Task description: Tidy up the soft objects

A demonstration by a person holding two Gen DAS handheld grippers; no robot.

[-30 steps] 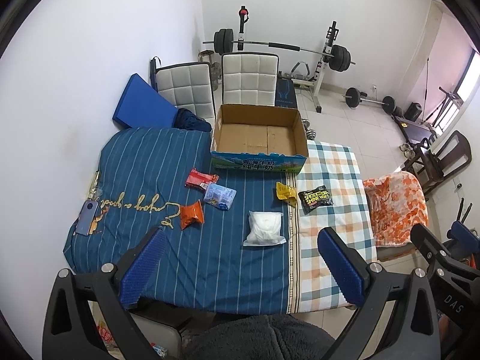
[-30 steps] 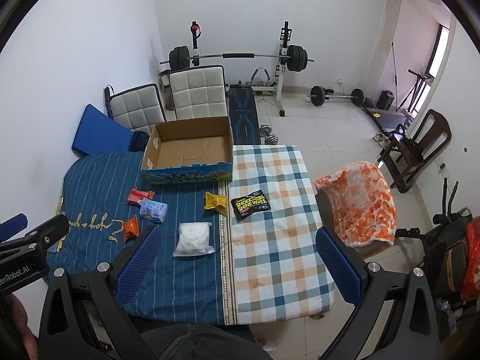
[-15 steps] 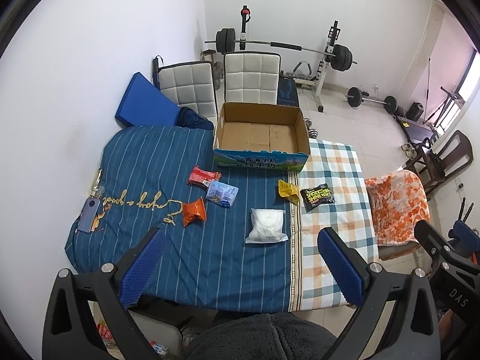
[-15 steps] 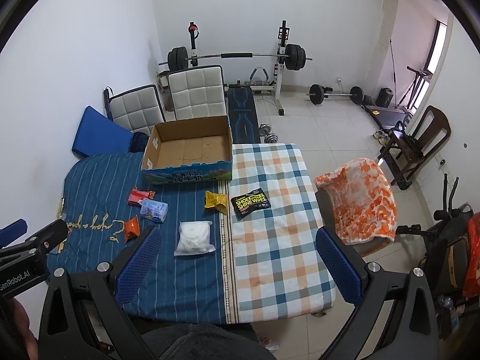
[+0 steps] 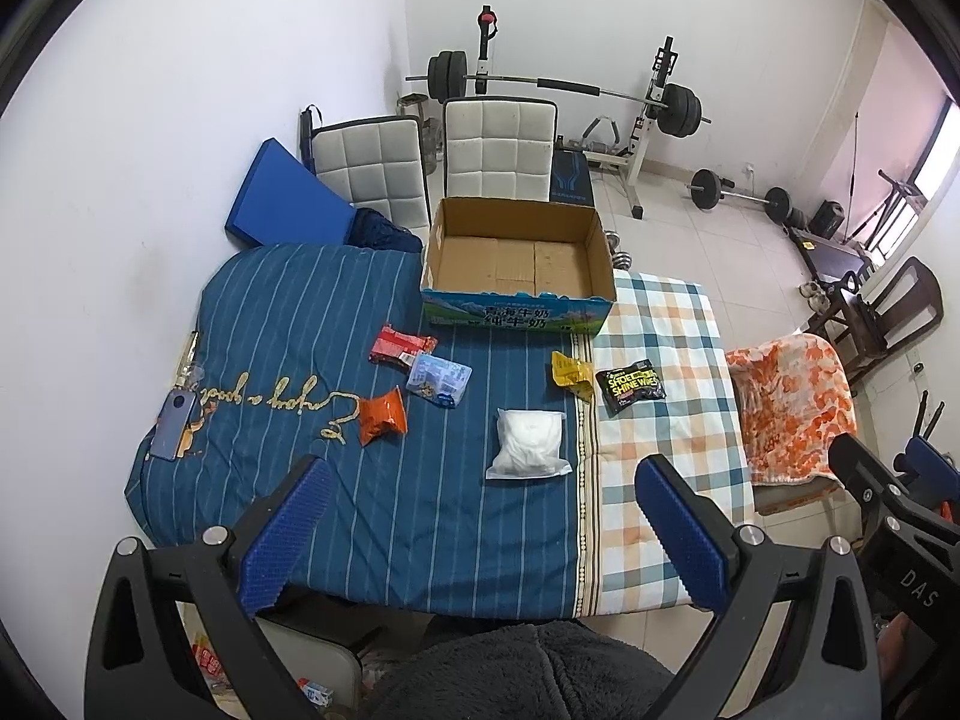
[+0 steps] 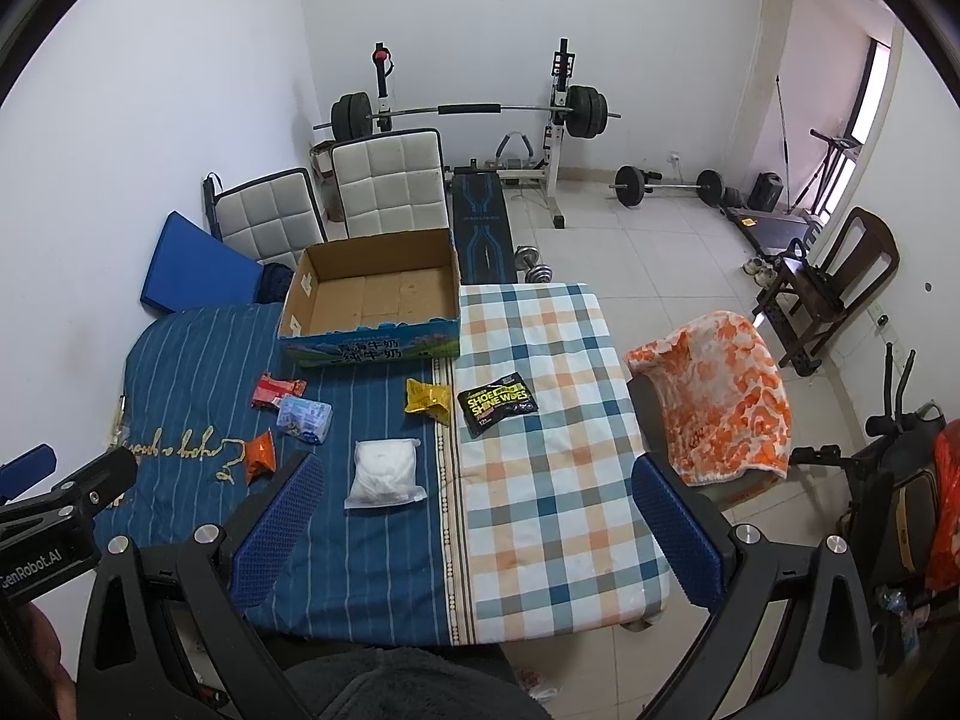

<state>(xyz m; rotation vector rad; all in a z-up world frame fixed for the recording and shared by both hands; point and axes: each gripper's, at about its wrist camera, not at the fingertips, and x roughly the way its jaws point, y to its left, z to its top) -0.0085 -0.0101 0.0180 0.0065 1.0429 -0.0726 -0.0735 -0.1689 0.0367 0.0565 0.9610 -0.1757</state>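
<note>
Start of sorting. Left gripper and right gripper hover with jaws spread, empty, surveying the table. Six soft packets, including the white pouch, lie scattered at 6 o'clock of the empty cardboard box, their likely destination.

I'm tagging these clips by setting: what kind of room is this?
Probably a spare room at home used as a gym: a barbell rack, loose dumbbells on the tiled floor, and a cloth-covered table.
</note>
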